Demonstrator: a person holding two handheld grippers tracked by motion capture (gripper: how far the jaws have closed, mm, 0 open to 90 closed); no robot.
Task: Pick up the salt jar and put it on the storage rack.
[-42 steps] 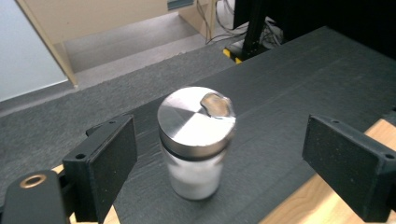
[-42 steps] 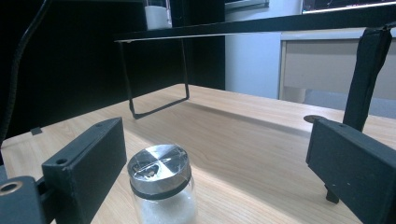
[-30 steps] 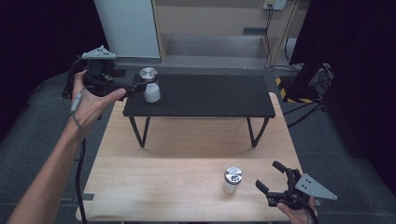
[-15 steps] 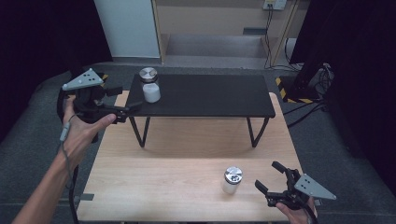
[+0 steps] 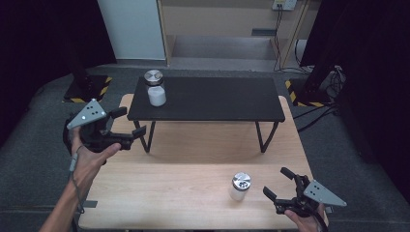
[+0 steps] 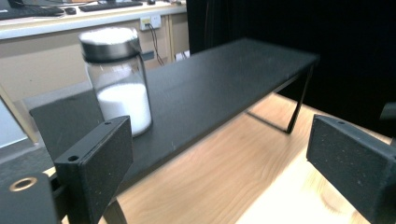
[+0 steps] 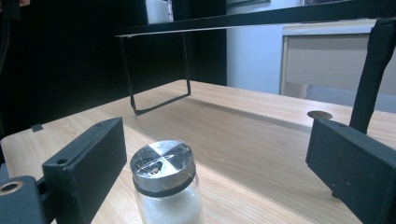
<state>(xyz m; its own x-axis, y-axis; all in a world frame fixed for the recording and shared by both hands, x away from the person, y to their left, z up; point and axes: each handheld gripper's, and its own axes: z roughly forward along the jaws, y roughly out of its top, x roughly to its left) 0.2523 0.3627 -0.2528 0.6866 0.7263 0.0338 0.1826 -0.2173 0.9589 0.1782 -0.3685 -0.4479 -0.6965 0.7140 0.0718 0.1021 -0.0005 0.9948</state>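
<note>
Beside the black shelf [image 5: 208, 99], the left gripper [image 5: 126, 123] hangs lower than a second ago, jaws wide and empty, off the far jar [image 5: 155, 88] (upright on the shelf). Nearer, the right gripper [image 5: 278, 182] gapes beside the near jar [image 5: 240, 186], whose base is cropped in the right gripper view.

A clear glass jar with a silver metal lid [image 7: 167, 186], holding white powder, stands on the pale wooden bench [image 7: 261, 135] between the right gripper [image 7: 217, 172]'s wide-open black jaws, touching neither. Beyond it rises a black metal shelf on thin legs [image 7: 159, 65].
</note>
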